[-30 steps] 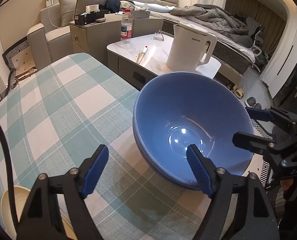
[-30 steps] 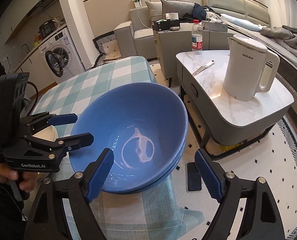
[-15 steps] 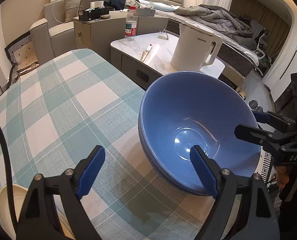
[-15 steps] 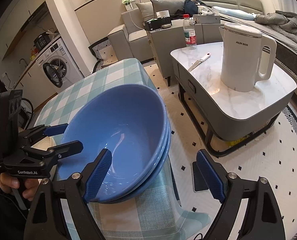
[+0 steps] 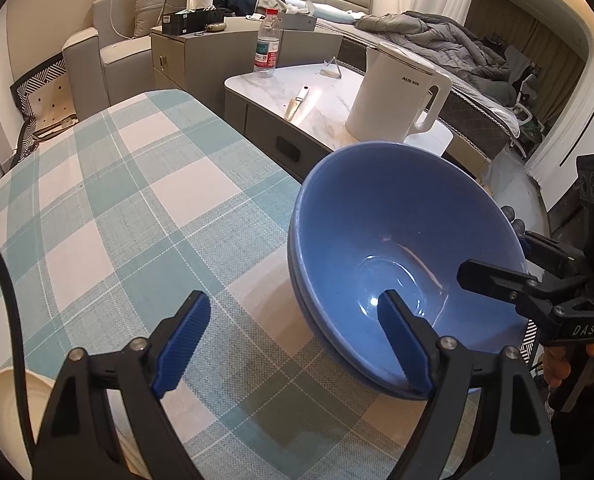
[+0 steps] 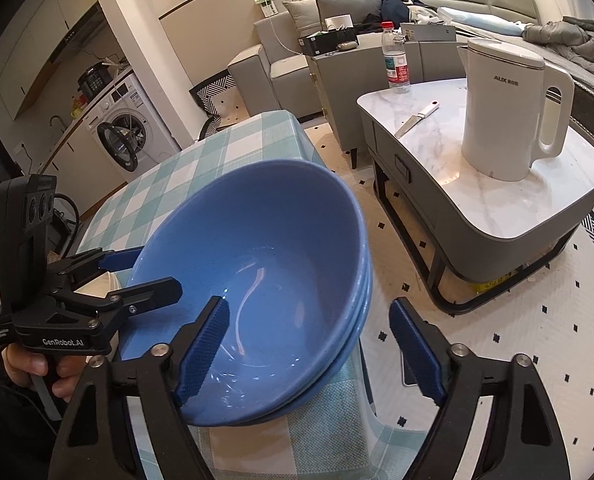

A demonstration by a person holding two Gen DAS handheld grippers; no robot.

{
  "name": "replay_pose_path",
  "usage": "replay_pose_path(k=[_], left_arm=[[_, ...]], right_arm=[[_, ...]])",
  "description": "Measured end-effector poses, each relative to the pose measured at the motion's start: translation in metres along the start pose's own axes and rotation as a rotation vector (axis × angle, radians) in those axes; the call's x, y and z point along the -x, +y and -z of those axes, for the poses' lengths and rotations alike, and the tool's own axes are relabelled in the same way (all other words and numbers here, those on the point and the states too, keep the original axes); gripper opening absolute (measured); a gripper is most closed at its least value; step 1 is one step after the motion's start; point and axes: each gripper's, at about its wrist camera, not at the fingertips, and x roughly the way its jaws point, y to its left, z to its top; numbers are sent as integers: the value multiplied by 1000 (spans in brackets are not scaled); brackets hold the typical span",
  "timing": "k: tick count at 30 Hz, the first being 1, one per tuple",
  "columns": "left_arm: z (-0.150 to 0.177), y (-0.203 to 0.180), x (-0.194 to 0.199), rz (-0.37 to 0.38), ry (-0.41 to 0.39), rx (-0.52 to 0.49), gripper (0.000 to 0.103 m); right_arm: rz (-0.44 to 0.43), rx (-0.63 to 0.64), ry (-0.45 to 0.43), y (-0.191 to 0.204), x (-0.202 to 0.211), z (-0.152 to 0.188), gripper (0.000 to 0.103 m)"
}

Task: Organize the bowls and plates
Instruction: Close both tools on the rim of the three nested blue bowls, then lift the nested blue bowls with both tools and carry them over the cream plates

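Note:
A stack of blue bowls (image 5: 397,248) sits nested at the corner of the checked table (image 5: 117,208); it also shows in the right wrist view (image 6: 257,272). My left gripper (image 5: 293,340) is open, its right finger over the near rim of the stack. My right gripper (image 6: 313,344) is open on the opposite side, its left finger over the rim and its right finger outside the bowls. A cream plate (image 5: 5,404) lies at the table's near left edge.
A low marble side table (image 6: 497,184) stands beside the checked table with a white kettle (image 6: 509,108), a water bottle (image 6: 397,60) and a knife (image 6: 417,116). A sofa (image 5: 109,52), a bed and a washing machine (image 6: 125,136) lie beyond.
Both grippers have drawn back a little from the blue bowls and stay open. The bowl stack rests on the table corner in the same place.

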Motion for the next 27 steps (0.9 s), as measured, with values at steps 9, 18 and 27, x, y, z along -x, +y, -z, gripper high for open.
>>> replay_pose_path(k=[9,18,27], left_arm=[[2,-11,2,57,3,-43,59],[3,-24,3,54,3,-84,46],[3,-26,4,49,10,-82,46]], right_arm=[[-14,14,-12,3,5,2,69],[11,25,-20,4,7,4,62],[18,10,-13,5,7,5,62]])
